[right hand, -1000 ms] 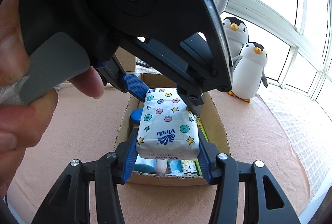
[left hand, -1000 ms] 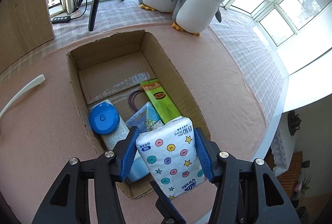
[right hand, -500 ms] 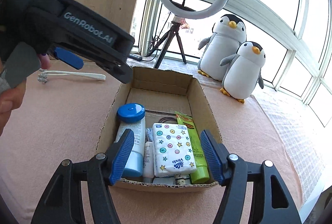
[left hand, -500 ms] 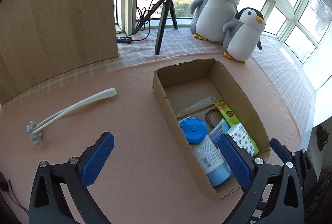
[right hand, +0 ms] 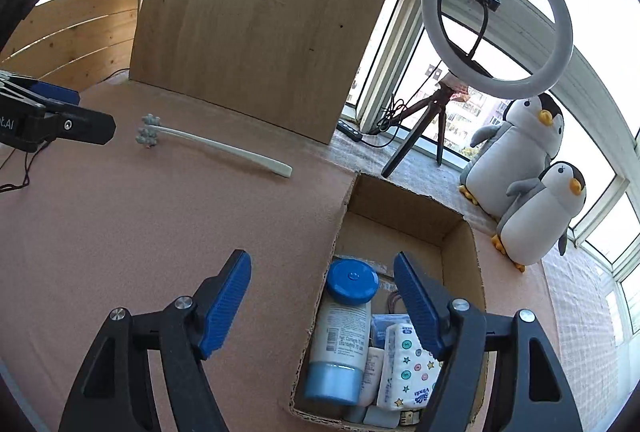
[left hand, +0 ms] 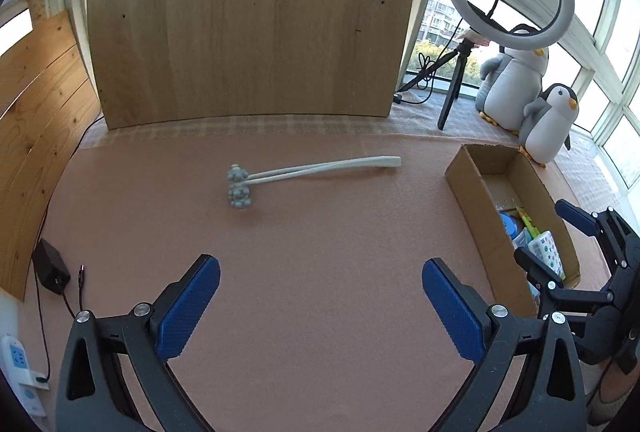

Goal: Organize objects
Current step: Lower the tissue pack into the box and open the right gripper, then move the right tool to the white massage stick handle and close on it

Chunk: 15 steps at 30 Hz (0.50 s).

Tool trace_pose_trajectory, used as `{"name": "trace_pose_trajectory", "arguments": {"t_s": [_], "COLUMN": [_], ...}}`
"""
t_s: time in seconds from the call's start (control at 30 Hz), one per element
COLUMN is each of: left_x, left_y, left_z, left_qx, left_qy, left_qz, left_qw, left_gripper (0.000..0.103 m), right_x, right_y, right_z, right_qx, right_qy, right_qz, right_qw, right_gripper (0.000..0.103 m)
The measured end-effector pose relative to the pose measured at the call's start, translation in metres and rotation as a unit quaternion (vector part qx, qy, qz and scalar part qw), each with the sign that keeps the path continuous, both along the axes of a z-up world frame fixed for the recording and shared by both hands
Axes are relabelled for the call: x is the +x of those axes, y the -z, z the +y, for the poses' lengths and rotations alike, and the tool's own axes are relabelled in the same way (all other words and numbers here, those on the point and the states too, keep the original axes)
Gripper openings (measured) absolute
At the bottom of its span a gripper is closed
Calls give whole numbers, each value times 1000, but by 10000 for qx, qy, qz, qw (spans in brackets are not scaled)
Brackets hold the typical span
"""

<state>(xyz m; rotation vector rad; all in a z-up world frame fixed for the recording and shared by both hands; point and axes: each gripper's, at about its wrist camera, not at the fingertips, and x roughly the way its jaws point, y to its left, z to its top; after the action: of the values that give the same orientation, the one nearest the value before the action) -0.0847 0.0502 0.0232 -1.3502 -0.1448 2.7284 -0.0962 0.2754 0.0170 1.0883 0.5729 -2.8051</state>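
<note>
Left gripper (left hand: 320, 306) gapes empty; right gripper (right hand: 322, 298) (jaws just been opening) holds nothing.

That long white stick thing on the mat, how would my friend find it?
Start at the big wooden board standing at the back of the pink mat. Just in front of it, left of the cardboard box, lies the massager. It is the only thing lying out on the mat: two thin white arms ending in knobbly grey rollers.

Right wrist view: right gripper's (right hand: 322, 300) far finger is covering part of the tissue pack (right hand: 404, 368) & hair ties at 5 o'clock; cardboard box's (right hand: 460, 232) near wall is running into the bottom edge. Left gripper (right hand: 52, 119) is getting cut off at 9 o'clock. Bottle (right hand: 342, 340) label txt is reading too small.
</note>
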Motion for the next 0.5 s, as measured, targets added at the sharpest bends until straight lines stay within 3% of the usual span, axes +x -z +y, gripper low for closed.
{"name": "trace_pose_trajectory", "arguments": {"t_s": [0.17, 0.3, 0.5], "left_x": [28, 52, 76], "left_y": [11, 16, 22], "left_z": [-43, -66, -83], "left_qx": [194, 318, 403], "left_qy": [-345, -482, -539], "left_qz": [-131, -119, -73], "left_qw": [9991, 9983, 9977], "left_gripper": [103, 103, 103], "right_x": [-40, -80, -156], "right_y": [12, 36, 71], "right_z": [-51, -88, -106], "right_qx": [701, 1444, 2007], "right_qy": [-827, -1437, -1830], "right_qz": [-318, -524, -1080], "right_qw": [9936, 9776, 9563], "right_gripper": [71, 73, 73]}}
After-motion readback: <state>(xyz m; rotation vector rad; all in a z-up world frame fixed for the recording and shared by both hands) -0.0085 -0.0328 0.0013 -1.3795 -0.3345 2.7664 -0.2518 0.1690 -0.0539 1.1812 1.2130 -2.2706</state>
